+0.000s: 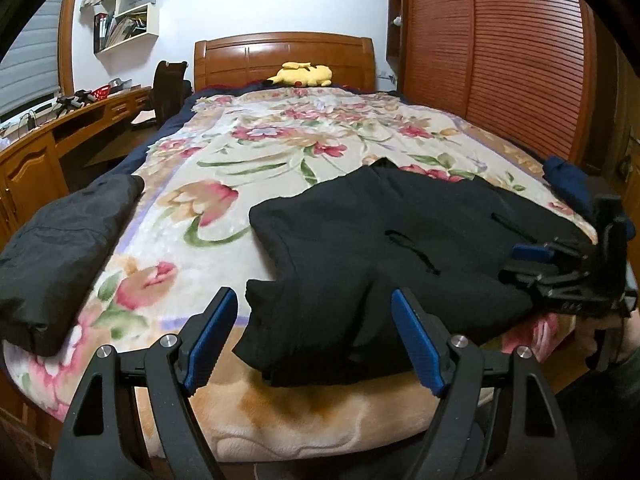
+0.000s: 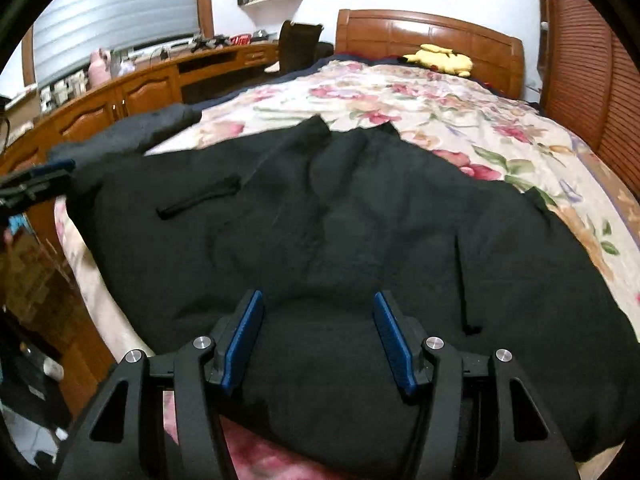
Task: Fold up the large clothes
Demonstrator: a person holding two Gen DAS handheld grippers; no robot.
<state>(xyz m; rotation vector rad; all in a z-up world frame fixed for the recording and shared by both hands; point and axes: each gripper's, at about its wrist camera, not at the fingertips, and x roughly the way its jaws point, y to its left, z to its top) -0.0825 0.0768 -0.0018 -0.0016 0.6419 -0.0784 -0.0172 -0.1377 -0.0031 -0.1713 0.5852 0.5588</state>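
left claw (image 1: 314, 336) standing spread, nothing between its pads | right claw (image 2: 318, 338) hanging spread over the black garment (image 2: 340, 240) | garment lying on the floral blanket (image 1: 240, 168) at the bed's foot | yellow plush toy (image 1: 301, 74) sitting by the headboard (image 1: 284, 54)

Matt black cloth garment (image 1: 360, 240); glossy wooden headboard (image 1: 284, 50).

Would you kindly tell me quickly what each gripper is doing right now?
Left gripper: jaws open, holding nothing, over the near edge of the black garment.
Right gripper: jaws open above the same garment, gripping nothing.
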